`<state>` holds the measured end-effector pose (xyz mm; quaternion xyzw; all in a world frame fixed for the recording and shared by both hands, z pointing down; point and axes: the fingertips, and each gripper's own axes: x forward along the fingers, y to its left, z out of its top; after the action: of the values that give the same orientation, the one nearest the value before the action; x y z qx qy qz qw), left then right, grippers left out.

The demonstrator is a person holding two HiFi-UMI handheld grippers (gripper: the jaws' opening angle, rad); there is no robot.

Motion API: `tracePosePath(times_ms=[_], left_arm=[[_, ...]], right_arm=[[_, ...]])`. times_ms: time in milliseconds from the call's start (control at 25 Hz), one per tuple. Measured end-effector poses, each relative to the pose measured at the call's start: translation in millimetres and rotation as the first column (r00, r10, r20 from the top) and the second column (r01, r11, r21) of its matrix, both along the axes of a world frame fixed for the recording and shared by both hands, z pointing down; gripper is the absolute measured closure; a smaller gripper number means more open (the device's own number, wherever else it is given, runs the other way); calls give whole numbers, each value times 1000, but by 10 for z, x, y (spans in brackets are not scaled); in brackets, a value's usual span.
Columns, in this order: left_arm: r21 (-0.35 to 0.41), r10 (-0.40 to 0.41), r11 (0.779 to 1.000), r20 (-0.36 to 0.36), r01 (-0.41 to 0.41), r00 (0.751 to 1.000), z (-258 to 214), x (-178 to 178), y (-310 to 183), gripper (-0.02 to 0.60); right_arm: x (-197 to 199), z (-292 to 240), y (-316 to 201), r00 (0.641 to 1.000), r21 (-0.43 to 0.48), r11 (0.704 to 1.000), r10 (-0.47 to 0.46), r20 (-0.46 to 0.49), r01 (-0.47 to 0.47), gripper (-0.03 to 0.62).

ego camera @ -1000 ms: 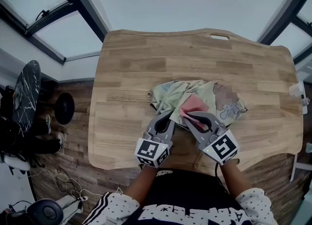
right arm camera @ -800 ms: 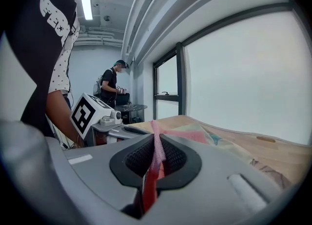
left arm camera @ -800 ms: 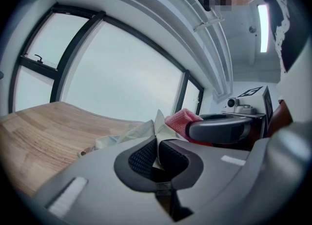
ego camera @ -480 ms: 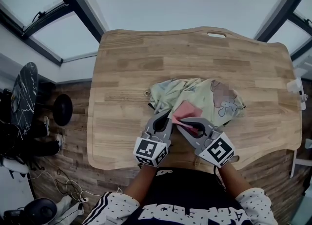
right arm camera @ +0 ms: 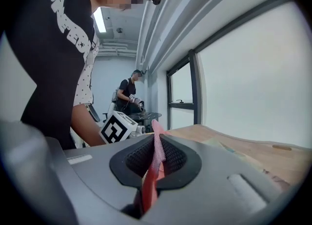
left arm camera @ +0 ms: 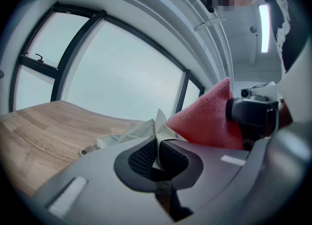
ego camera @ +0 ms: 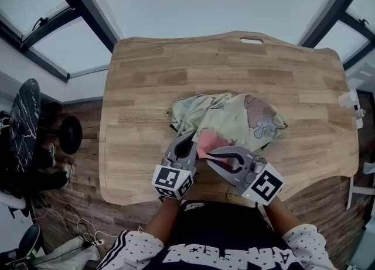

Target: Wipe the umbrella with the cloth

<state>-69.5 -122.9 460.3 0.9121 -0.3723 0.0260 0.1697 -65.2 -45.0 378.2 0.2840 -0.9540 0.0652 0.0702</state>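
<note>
A pale printed umbrella point(ego camera: 234, 119) lies crumpled in the middle of the wooden table point(ego camera: 146, 87). My left gripper point(ego camera: 190, 142) is shut on a fold of the umbrella's fabric point(left arm camera: 146, 132) at its near-left edge. My right gripper point(ego camera: 212, 153) is shut on the pink cloth point(ego camera: 206, 143), which stands up between the two grippers over the umbrella's near side. In the right gripper view the cloth point(right arm camera: 157, 155) is pinched thin between the pads. In the left gripper view the cloth point(left arm camera: 209, 119) rises to the right of the held fabric.
The table's near edge point(ego camera: 176, 195) runs just under both grippers. A small metal part of the umbrella point(ego camera: 169, 112) lies at its left. A black round stool point(ego camera: 26, 116) and cables point(ego camera: 53, 228) sit on the floor at the left. Another person point(right arm camera: 129, 94) stands far behind.
My right gripper has drawn the pink cloth leftward and toward me, lifting it a little, so it now sits close to the left gripper. The left gripper has kept its hold in place.
</note>
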Motion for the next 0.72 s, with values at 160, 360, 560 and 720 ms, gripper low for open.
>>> tracePosePath(times_ms=[160,360,560,720], left_arm=[[0,-20,1000,8,20,1000,8,-1,-24,581],[-1,-43,999,17,43,999,16,-7,-39,581],[-5,-68,998,25,69,997,14,-5,-32,581],[0,-85,996,38,85,996,3,3,-28,581]], right_arm=[[376,-163,-106,997,9,998,69,20,-69,568],[872,-344,-350,986,89,982,165,5,-165,568],[1337,-378,-659,966,166,956,254,-58,-241,568],[1530,-288,-869,957,201,949,269,-109,-243,568]])
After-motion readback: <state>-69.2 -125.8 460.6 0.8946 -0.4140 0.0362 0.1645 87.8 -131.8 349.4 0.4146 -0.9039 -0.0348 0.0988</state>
